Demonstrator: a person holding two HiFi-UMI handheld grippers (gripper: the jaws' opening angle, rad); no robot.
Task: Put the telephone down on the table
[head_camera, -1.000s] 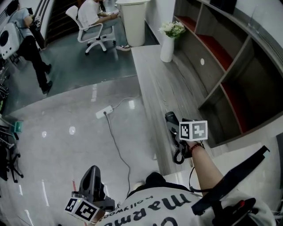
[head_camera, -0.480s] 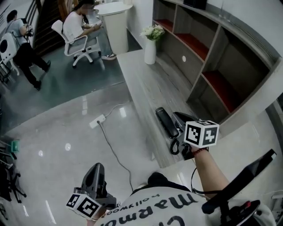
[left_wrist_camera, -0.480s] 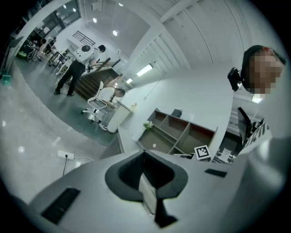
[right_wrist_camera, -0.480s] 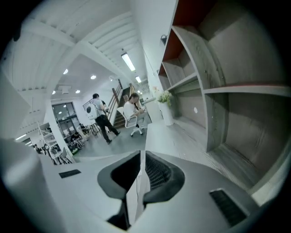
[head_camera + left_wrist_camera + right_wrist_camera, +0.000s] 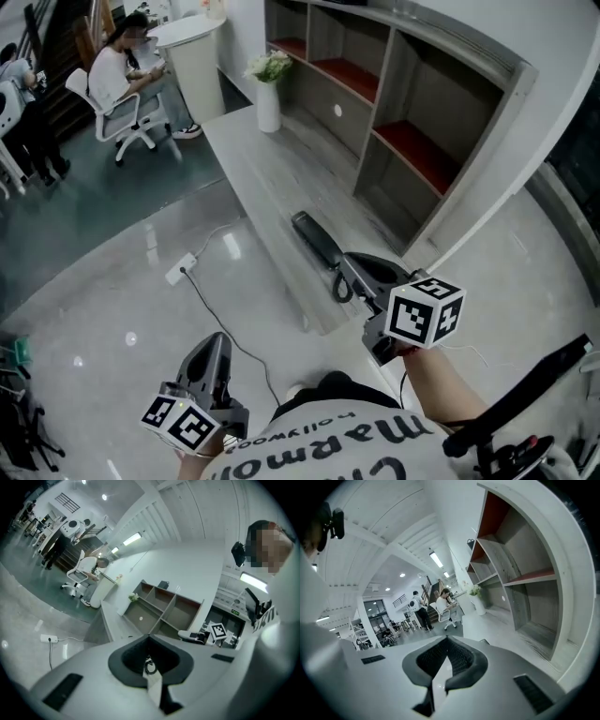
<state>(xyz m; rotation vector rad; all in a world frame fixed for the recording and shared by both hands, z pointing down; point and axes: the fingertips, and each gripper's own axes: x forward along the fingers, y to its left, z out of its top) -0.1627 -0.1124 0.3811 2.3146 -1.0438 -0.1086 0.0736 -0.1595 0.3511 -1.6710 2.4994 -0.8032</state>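
Looking done: phone (image 5: pixel 314 239) lies flat on table (image 5: pixel 253 159) just ahead of right gripper (image 5: pixel 354 267), whose jaws have just been closing and sit clamped on nothing, left gripper (image 5: pixel 215 341) also pinched empty; next, back off without snagging cord (image 5: pixel 338 286)

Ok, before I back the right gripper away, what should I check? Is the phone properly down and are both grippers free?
1. Telephone lying flat on the table: ok.
2. Right gripper free of it: ok, jaws have just closed with nothing between them.
3. Left gripper empty: ok, jaws together.
4. Dark loop beside the right gripper, clear of it: cannot tell.
5. Vase well away from the telephone: ok.
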